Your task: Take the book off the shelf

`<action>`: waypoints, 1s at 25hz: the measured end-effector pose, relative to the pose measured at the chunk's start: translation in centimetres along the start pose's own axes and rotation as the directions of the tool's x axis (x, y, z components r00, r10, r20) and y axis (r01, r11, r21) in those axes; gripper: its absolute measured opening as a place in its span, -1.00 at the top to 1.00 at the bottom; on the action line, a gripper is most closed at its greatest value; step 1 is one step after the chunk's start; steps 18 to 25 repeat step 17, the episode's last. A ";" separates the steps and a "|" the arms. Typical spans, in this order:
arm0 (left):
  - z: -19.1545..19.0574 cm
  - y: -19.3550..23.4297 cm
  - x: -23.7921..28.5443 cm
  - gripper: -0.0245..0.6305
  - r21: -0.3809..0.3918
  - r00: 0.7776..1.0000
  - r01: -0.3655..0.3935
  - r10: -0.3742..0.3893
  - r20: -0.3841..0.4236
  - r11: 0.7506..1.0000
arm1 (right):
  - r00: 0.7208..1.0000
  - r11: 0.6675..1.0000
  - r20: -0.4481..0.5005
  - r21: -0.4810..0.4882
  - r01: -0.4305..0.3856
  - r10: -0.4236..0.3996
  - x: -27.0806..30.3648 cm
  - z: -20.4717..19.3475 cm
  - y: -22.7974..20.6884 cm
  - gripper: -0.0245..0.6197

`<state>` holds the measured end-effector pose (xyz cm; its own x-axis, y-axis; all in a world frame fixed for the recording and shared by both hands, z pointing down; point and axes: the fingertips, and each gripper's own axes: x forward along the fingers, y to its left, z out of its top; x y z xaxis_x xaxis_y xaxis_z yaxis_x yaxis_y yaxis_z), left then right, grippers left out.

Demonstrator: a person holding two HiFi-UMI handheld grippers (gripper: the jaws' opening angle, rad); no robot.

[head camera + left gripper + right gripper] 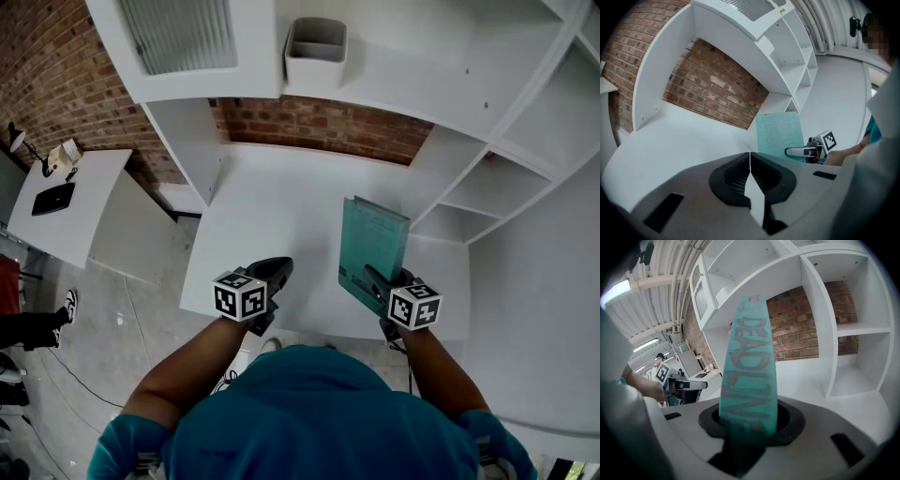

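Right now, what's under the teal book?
Only the white desk shows beneath the book, which the right hand-held gripper clamps at its spine. The gripper covers the book's lower edge, so contact with the desk can't be seen.

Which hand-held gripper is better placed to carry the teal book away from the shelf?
The right hand-held gripper: its jaws are closed on the teal book, which stands upright in them. The left hand-held gripper is shut, empty and apart from the book.

Book (373, 246) upright in right gripper (377, 281), left gripper (273, 273) beside, over shelf (281, 197)
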<state>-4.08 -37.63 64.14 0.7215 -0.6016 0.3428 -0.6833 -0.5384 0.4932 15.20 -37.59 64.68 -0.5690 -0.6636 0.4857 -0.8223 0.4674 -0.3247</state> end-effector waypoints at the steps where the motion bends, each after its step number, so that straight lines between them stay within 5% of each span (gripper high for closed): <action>1: 0.0 0.0 0.0 0.86 -0.001 1.000 0.001 -0.001 0.000 1.000 | 1.000 1.000 0.001 0.001 0.001 -0.001 0.0 0.0 0.0 0.42; 25: 0.3 -0.3 0.5 0.86 -0.013 1.000 0.010 -0.009 0.009 1.000 | 1.000 1.000 0.007 0.004 0.002 -0.002 0.0 0.3 -0.3 0.42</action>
